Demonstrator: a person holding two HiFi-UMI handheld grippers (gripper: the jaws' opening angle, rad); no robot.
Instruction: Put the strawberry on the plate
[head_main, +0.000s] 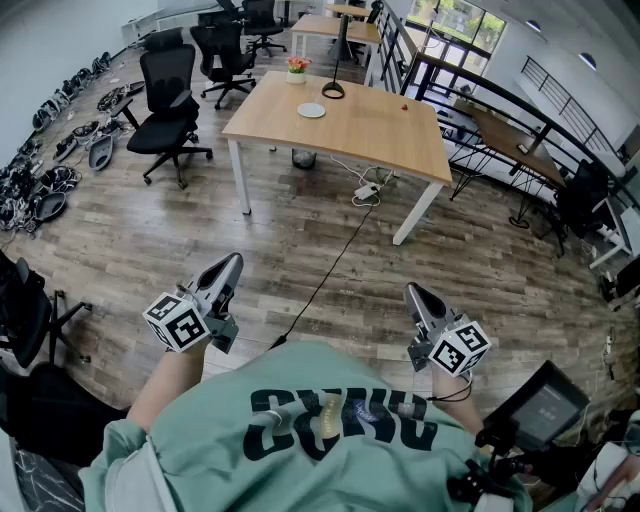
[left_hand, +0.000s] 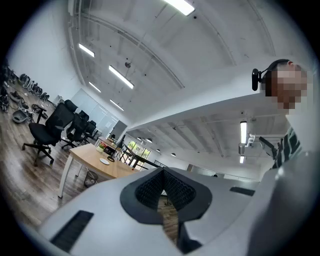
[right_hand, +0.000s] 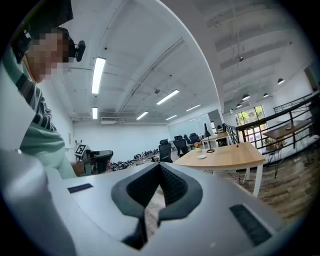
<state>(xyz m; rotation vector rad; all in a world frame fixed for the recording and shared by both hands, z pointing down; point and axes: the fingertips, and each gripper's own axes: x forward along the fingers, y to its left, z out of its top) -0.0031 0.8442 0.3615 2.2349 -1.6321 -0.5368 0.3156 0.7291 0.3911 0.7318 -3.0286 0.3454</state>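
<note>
Large dark letters (head_main: 340, 418) run across the person's green shirt (head_main: 200, 450), upside down in the head view and creased; they cannot be read with certainty. The cubes on the left gripper (head_main: 235, 261) and right gripper (head_main: 412, 291) bear only black-and-white square markers (head_main: 181, 325).

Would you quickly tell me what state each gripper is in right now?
Left gripper: closed, holding nothing.
Right gripper: closed, holding nothing.

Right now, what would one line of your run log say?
phase: not started | left gripper: shut, empty | right gripper: shut, empty | strawberry: on table, apart from plate | both grippers: far from table
</note>
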